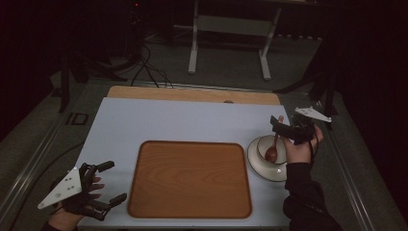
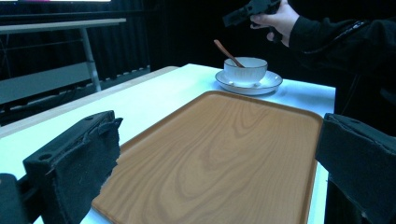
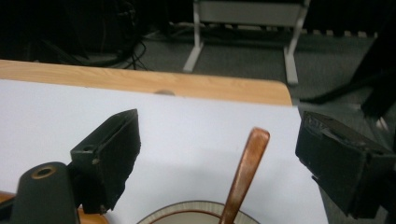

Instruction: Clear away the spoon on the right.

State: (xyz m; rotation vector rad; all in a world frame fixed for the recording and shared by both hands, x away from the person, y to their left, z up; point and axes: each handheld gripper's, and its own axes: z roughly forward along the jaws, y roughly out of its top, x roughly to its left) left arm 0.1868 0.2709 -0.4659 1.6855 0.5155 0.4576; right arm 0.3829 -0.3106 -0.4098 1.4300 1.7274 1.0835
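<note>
**Right gripper over the spoon, jaws wide**

The right gripper [image 1: 284,129] hangs above the white bowl [image 1: 271,148], jaws spread wide with nothing pressed between them. The wooden spoon [image 3: 245,175] leans in that bowl, its handle rising between the two jaws without touching either; its scoop end is cut off at the bottom edge of the right gripper view. The bowl sits on a saucer [image 1: 260,166] just right of the wooden tray [image 1: 190,179]. The left gripper [image 1: 108,185] rests at the near left corner of the table [image 1: 159,120], jaws open, empty. The room beyond is too dark to read.
</note>
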